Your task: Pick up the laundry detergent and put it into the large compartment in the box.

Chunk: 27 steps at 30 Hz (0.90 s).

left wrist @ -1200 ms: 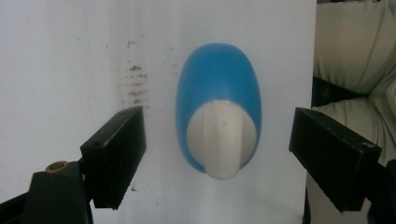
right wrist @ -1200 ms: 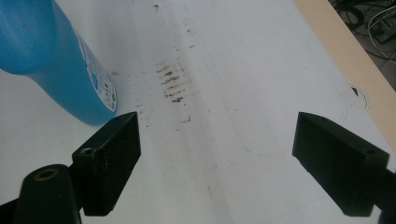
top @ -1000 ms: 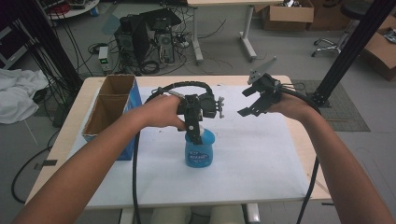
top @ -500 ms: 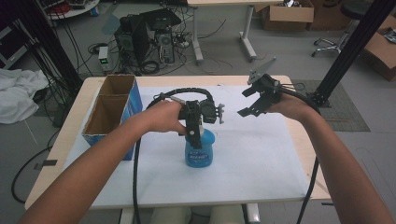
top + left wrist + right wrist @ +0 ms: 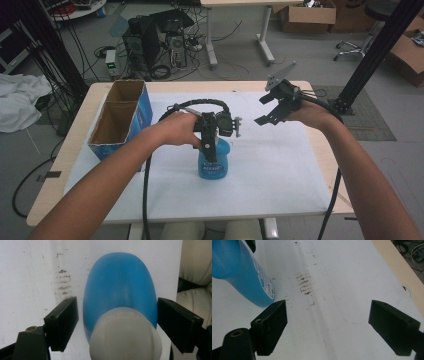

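Cables, computer cases and cardboard boxes lie on the floor behind a wooden table [image 5: 60,165] covered with a white sheet [image 5: 280,170]. From the high view, a blue bottle [image 5: 214,167] stands upright near the middle of the sheet, and the left gripper [image 5: 210,150] comes down over it from above. An open blue carton [image 5: 119,120] with two compartments stands at the left; both look empty. The right gripper [image 5: 270,110] hangs apart, above the sheet.

From the left gripper view, the jaws stand open on both sides of the bottle's body [image 5: 120,290], below its white cap [image 5: 125,336], with small gaps. Probably the grasp is not yet made; closing, lifting and placing remain.

From the right gripper view, the jaws are wide apart and hold nothing, with the bottle [image 5: 239,275] nearby.
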Each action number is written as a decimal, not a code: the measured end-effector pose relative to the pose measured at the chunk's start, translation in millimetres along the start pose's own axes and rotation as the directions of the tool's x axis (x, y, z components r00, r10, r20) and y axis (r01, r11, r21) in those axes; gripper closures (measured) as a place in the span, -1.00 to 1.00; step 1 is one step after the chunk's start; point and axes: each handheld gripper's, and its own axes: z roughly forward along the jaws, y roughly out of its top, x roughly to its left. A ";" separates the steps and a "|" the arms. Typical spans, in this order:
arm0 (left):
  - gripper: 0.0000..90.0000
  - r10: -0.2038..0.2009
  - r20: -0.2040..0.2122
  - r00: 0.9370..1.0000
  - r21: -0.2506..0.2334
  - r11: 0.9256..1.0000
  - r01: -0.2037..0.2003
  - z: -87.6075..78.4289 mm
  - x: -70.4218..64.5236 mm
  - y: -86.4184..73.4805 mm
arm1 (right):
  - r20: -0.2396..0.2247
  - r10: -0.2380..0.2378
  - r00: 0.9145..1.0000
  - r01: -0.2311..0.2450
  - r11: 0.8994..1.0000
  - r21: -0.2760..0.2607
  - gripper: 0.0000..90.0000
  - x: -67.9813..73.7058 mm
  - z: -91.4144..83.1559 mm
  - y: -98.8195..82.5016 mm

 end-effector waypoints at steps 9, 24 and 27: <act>-0.53 -0.004 0.005 1.000 -0.001 1.000 0.004 4.1 0.7 -0.8 | -0.001 -0.003 1.000 0.003 1.000 0.001 -0.66 -0.2 0.0 -0.1; -0.40 0.000 0.006 1.000 -0.006 1.000 0.000 4.8 0.4 -0.1 | -0.002 -0.003 1.000 0.003 1.000 -0.003 -0.66 -1.0 0.4 -0.5; -0.38 0.000 0.005 1.000 -0.005 1.000 0.000 4.9 1.1 -0.9 | -0.003 -0.003 1.000 0.003 1.000 -0.001 -0.66 -0.8 0.6 -0.4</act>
